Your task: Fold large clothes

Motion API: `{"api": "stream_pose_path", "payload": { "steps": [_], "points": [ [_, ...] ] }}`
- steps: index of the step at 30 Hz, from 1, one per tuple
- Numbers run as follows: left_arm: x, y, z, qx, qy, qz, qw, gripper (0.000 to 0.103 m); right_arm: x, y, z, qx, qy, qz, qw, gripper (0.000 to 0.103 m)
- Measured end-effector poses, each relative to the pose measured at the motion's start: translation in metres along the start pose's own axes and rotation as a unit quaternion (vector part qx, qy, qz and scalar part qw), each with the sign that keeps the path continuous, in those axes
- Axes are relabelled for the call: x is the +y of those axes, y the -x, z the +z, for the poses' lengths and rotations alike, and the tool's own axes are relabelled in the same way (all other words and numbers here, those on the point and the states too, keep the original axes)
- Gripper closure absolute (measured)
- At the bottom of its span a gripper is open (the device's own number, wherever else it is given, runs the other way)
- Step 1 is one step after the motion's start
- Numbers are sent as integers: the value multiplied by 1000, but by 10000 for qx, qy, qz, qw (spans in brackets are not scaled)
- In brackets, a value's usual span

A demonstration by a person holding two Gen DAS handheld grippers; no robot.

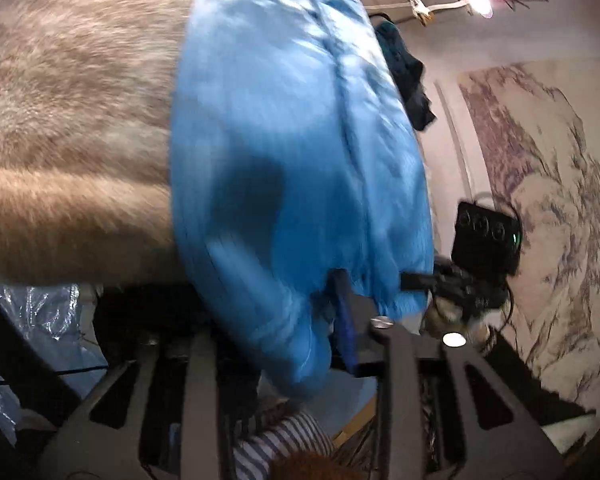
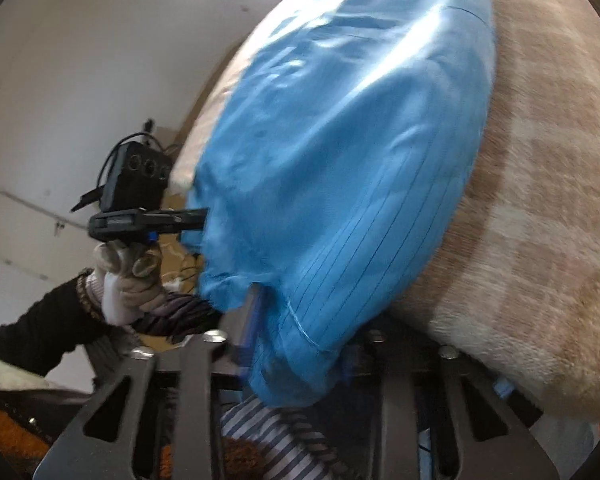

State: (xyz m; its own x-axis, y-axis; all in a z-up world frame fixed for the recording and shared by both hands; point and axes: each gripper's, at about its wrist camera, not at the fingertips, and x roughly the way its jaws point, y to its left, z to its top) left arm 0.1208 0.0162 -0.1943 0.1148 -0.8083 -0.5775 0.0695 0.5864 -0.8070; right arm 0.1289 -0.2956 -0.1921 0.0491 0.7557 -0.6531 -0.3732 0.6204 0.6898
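On fuzzy beige blanket (image 1: 72, 128), blue garment (image 1: 284, 152); hem pinched by left gripper (image 2: 198, 220) and right gripper (image 1: 406, 280); mural wall (image 1: 548, 200) behind.

We are looking at a large bright blue garment (image 1: 292, 152) of thin, smooth, slightly shiny cloth, crossed by fine dark parallel lines that are showing most clearly near its lower edge in the right wrist view (image 2: 340, 184). It is lying spread lengthwise over a tan, fuzzy bed cover (image 1: 72, 128), wrinkled and puffed in the middle. Its near hem is hanging bunched over the edge, and two corners of that hem are being pinched and held up.
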Motion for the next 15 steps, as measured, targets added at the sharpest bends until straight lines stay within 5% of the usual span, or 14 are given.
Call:
{"api": "stream_pose_path", "payload": {
  "steps": [6,15],
  "points": [
    [-46,23,-2,-370,-528,-308,9974,94,20,29,9,-568,65,502,9971,98],
    [-72,38,27,-731,-207,-701,9946,95,15,46,18,-979,-573,504,9923,99]
  ]
}}
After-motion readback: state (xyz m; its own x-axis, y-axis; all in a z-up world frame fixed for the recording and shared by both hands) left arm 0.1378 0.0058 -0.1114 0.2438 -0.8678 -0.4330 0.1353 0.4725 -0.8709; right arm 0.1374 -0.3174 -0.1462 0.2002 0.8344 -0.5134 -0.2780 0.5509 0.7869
